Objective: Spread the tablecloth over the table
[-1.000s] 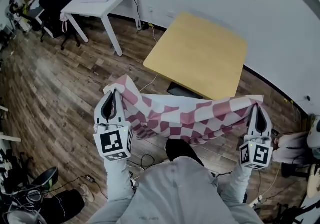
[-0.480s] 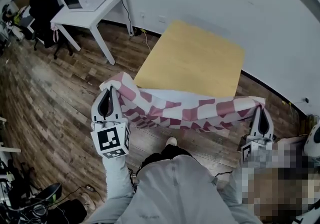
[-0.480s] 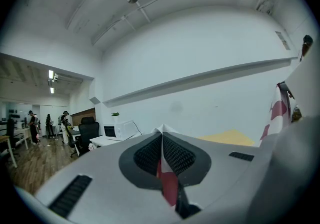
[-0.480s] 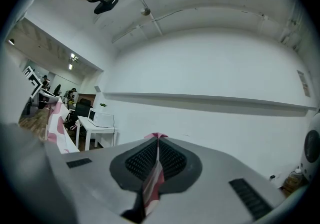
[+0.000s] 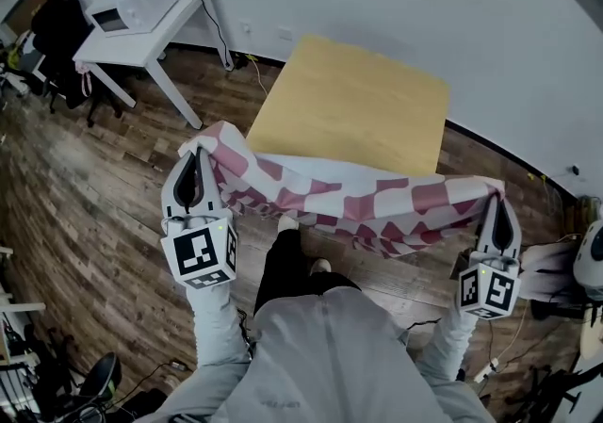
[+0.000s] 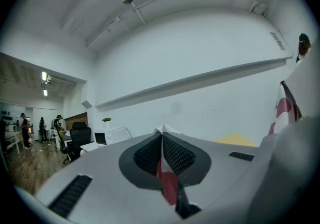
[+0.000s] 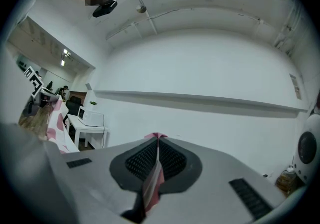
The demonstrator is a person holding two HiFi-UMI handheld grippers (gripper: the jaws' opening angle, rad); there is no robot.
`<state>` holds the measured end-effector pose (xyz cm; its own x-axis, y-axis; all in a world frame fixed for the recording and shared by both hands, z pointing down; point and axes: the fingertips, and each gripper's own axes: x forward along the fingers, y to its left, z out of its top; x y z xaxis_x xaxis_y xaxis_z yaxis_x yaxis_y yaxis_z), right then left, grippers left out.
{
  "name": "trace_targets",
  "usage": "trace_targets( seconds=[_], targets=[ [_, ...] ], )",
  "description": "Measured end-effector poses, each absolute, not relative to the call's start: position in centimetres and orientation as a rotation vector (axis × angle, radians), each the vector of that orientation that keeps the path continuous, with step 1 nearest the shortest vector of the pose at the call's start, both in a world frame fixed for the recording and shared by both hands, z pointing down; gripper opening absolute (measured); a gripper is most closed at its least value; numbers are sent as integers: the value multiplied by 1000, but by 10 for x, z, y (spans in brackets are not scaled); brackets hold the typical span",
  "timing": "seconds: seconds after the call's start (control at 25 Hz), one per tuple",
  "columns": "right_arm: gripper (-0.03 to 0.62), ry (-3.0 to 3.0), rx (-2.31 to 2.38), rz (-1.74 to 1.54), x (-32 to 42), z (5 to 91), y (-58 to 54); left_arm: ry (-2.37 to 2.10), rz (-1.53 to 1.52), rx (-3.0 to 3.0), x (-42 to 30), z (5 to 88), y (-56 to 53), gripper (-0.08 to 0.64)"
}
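Holding tablecloth stretched btwn my L gripper & R gripper, both jaws clamped on its corners, so it'll drape flat over table.

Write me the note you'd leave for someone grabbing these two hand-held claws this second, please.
The left gripper is shut on one corner of the tablecloth; the right gripper is shut on another corner.
The cloth hangs stretched between them in the air, by the near edge of the wooden table, whose top is bare.
Done: cloth lifted and opened out.
Left: carry it over the table, lay it flat, let go.
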<state>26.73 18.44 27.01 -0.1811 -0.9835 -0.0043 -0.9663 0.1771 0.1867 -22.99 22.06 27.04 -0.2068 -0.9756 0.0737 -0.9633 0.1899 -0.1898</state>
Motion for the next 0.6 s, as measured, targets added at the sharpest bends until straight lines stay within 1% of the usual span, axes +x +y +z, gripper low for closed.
trace_targets(
  seconds=[0.2,0.6],
  targets=[
    [21,-2232,2008,-204,276,278,162,2337,-324,-1994,-233,283,167,25],
    [21,-2019,2165,-158,273,284,96,2227,-392,-2142,-248,296,15,25]
  ],
)
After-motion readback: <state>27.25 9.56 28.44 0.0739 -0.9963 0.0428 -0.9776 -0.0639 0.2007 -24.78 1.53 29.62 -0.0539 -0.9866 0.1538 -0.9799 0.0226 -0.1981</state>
